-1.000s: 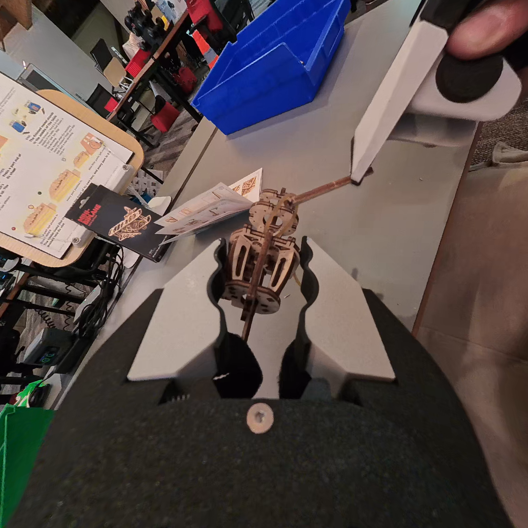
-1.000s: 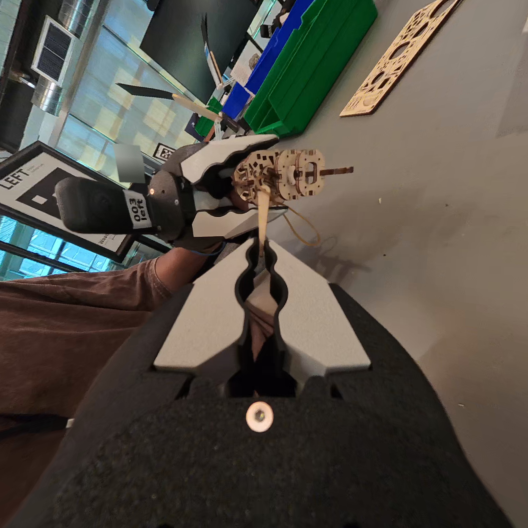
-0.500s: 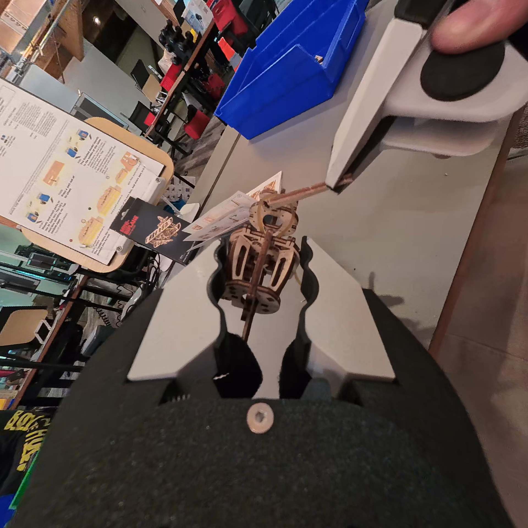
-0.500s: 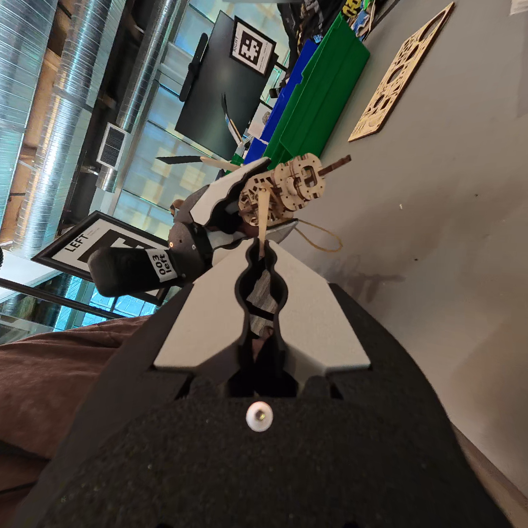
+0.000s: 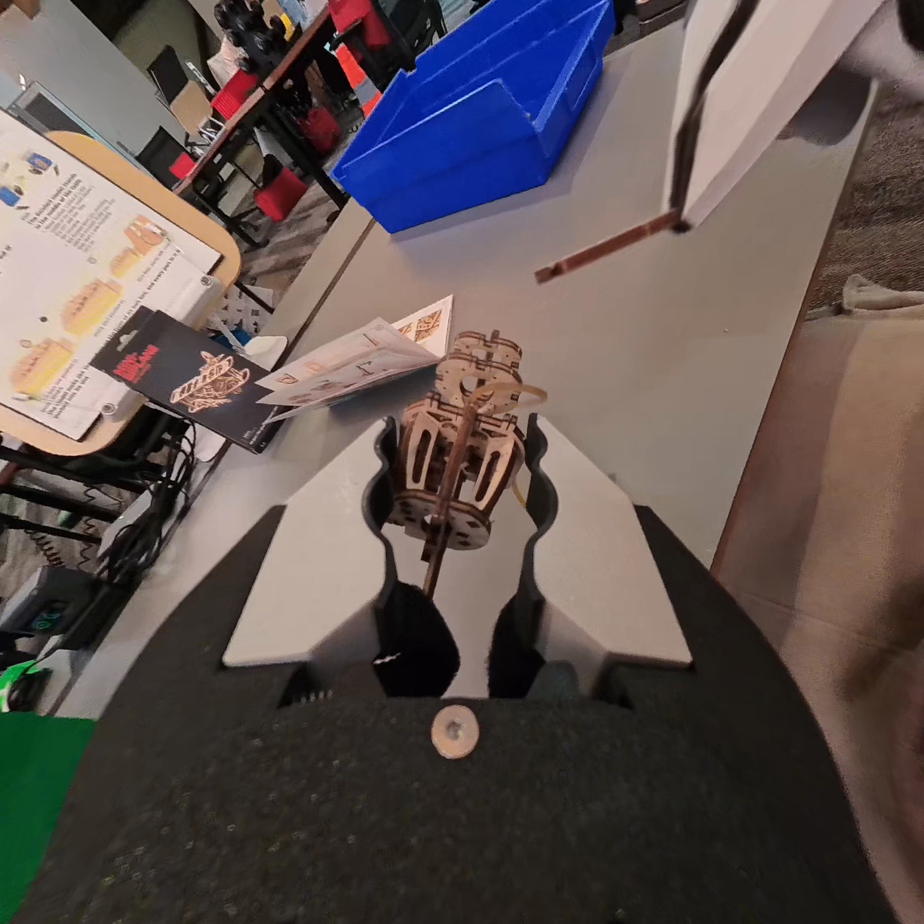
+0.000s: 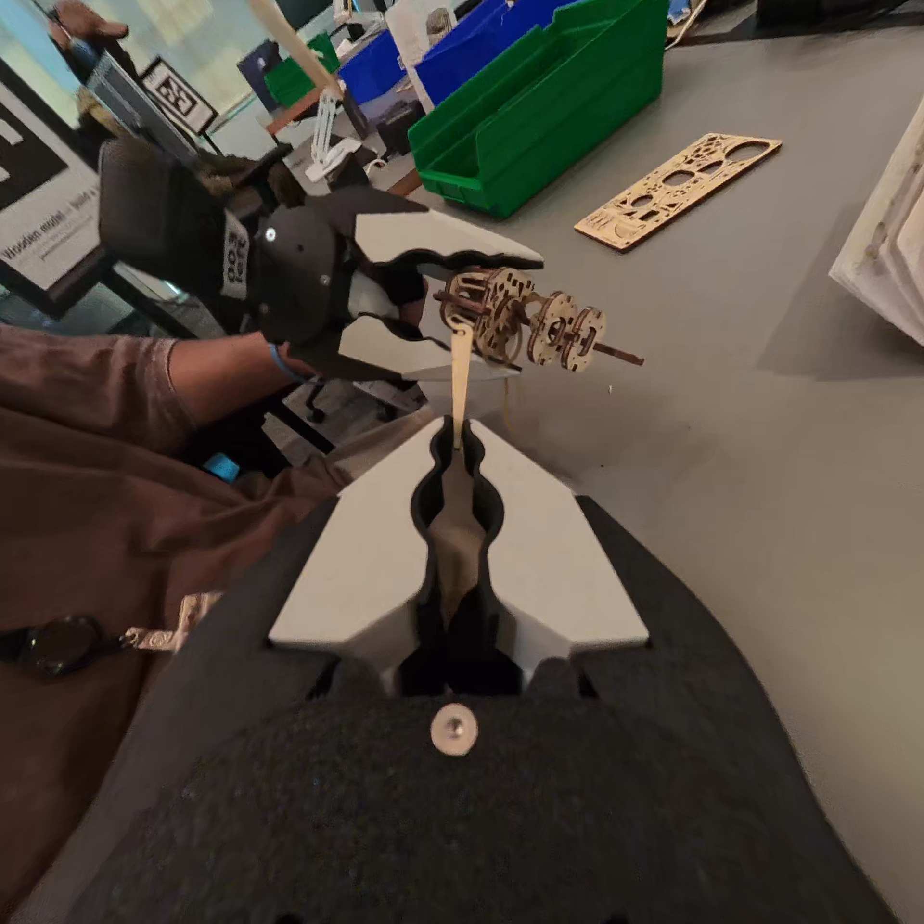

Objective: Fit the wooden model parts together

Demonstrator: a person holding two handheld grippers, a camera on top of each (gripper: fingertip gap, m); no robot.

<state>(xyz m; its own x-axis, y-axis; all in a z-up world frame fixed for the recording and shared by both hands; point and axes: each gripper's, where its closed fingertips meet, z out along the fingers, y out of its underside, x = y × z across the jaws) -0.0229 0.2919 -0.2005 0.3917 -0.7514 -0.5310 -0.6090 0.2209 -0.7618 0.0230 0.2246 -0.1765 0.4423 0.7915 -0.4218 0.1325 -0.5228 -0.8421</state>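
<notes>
— What have your left fingers got?

— They pinch the wooden model by its slotted drum, held above the grey worktop. In the right wrist view the model lies sideways, its two small discs and a dark axle pointing toward three o'clock. A loose rubber band loops off it.

— And your right?

— My right fingers are pressed together on the end of a thin pale wooden strip, nipped just at the tips. The strip runs up to twelve o'clock, and its far end sits in front of the drum end of the model; I cannot tell whether they touch. In the left wrist view the strip shows as a dark sliver at one o'clock, apart from the model.

— What else is on the worktop?

— A blue bin at twelve o'clock, an open instruction leaflet and a black card at ten in the left view. In the right view, a green bin at twelve and a punched wooden sheet at one.
</notes>
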